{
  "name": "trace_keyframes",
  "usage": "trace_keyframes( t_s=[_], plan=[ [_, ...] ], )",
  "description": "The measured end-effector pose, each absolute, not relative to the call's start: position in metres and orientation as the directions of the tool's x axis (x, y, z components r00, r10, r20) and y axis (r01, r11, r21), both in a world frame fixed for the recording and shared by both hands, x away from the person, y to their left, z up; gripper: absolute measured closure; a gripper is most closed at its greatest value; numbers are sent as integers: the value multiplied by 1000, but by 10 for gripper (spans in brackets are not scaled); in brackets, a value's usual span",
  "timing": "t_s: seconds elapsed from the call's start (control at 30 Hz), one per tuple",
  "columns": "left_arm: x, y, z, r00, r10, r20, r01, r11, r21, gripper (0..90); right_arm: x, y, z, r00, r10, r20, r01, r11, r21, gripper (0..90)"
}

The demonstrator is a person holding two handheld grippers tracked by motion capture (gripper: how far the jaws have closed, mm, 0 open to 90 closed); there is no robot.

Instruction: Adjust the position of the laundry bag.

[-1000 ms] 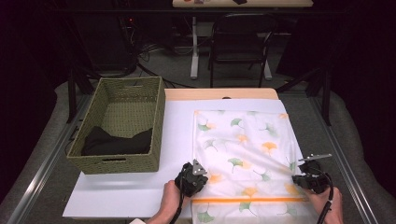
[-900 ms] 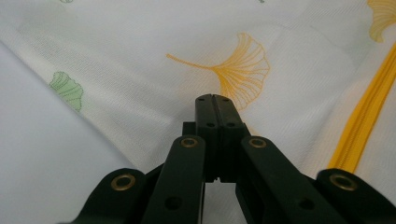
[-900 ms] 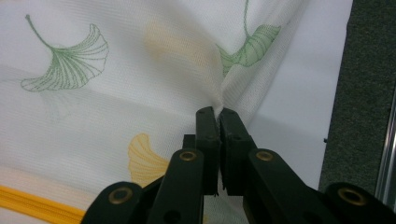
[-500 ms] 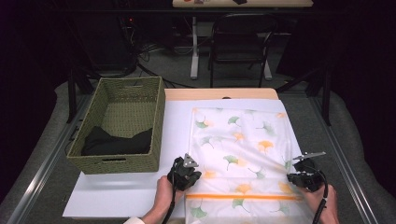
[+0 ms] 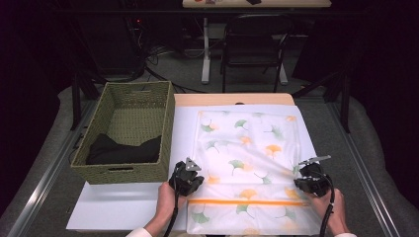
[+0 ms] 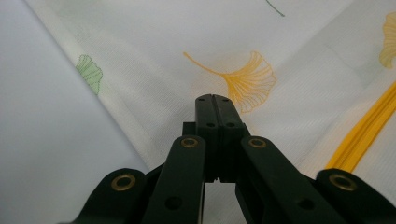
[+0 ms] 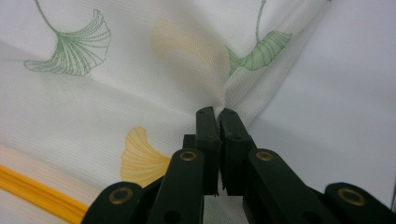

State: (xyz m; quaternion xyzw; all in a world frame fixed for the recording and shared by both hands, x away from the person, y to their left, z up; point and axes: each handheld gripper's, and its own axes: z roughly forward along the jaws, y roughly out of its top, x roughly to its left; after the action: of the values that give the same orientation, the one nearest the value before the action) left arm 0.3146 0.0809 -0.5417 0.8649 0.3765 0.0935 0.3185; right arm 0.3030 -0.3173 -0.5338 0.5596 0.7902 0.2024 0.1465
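Observation:
A white cloth (image 5: 247,143) printed with green and yellow ginkgo leaves lies spread on the white tabletop (image 5: 123,210). An orange stripe (image 5: 247,202) runs across its near part. My left gripper (image 5: 196,180) sits at the cloth's left edge, shut, with the fabric (image 6: 280,37) pinched at its tips (image 6: 212,98). At the right edge my right gripper (image 5: 300,181) is shut on a puckered fold of the cloth (image 7: 116,93), which bunches at the tips (image 7: 216,112). A raised crease runs across the cloth between the two grippers.
A woven green basket (image 5: 126,173) stands at the left of the table with a black garment (image 5: 123,150) in it. A chair (image 5: 254,44) and desk legs stand beyond the far edge. Metal rails run along both sides of the table.
Both grippers have moved to the left across the table, and the cloth has shifted left with them. Their jaws have stayed shut.

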Motion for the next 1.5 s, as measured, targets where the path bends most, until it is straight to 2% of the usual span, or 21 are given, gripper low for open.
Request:
trace_keyframes(
  t_s=[0.1,0.17,0.2,0.23,0.27,0.3,0.33,0.37,0.5,0.6,0.67,0.77,0.83,0.97,1.07,1.13,1.17,1.2,1.27,1.5],
  plan=[
    [317,85,-541,699,711,-81,596,-516,616,900,305,-315,-534,-340,940,-2,823,299,484,873],
    [315,85,-540,693,718,-72,600,-518,610,898,305,-316,-534,-341,940,5,820,295,490,808],
    [315,86,-539,702,709,-66,593,-531,605,843,304,-317,-533,-346,938,8,817,297,494,767],
    [312,91,-534,702,705,-96,605,-521,602,693,301,-320,-530,-338,941,23,811,279,514,659],
    [312,91,-534,702,705,-96,605,-521,602,606,301,-320,-530,-338,941,23,811,279,514,659],
    [310,94,-531,701,706,-100,609,-520,599,606,300,-322,-528,-336,941,28,810,273,519,592],
    [307,98,-529,698,709,-99,613,-520,595,552,298,-324,-527,-336,941,27,807,273,523,552],
    [305,102,-529,691,714,-114,628,-516,583,463,296,-325,-524,-329,944,32,808,264,526,451],
    [304,105,-530,688,720,-96,634,-531,562,384,293,-327,-523,-319,948,25,809,258,528,396],
    [305,104,-534,678,730,-86,645,-535,545,384,293,-327,-524,-314,949,24,813,256,522,412],
    [305,103,-538,676,733,-77,648,-541,536,420,294,-325,-528,-308,951,19,825,257,503,447],
    [303,99,-545,652,757,-42,654,-534,536,449,295,-320,-534,-308,951,12,838,265,478,551],
    [301,97,-545,658,753,-20,638,-542,547,478,296,-317,-535,-316,949,4,832,276,482,579],
    [295,93,-546,671,741,-8,614,-551,565,602,296,-315,-535,-313,950,8,832,270,485,650],
    [294,93,-546,677,736,-18,612,-549,569,673,296,-316,-535,-317,948,16,830,269,489,737],
    [293,93,-547,679,734,-33,612,-540,578,756,296,-316,-535,-318,948,19,829,268,491,784],
    [294,92,-547,686,727,-25,603,-549,579,847,297,-315,-535,-318,948,16,827,269,493,830],
    [294,92,-547,686,727,-25,603,-549,579,871,297,-315,-535,-318,948,16,827,269,493,830],
    [296,93,-546,690,723,-37,605,-548,578,881,298,-316,-535,-315,949,25,827,261,497,859],
    [302,99,-546,666,744,-52,627,-521,579,886,305,-312,-535,-319,947,31,826,262,500,866]
  ],
)
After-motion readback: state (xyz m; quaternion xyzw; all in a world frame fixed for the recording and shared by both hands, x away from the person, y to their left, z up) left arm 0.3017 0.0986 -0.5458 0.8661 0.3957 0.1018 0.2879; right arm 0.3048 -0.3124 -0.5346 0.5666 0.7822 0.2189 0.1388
